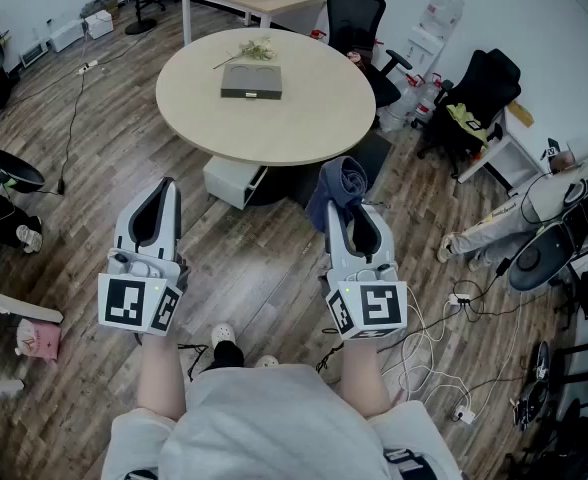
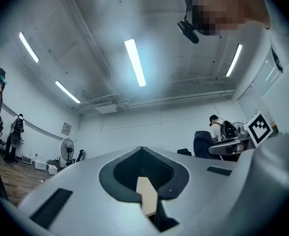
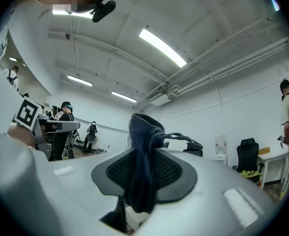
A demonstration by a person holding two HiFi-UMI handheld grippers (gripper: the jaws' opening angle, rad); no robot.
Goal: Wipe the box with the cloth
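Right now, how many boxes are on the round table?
1. The grey box lies on the far half of the round table, beside a flower sprig; none looks hidden. The cloth is clamped in the right tongs, off the table.

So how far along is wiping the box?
Done: the cloth is clamped in the right claw. In hand: it is held over the floor, short of the table. Left: all the wiping; the box sits on the table with no claw near it. The left claw is shut, empty.
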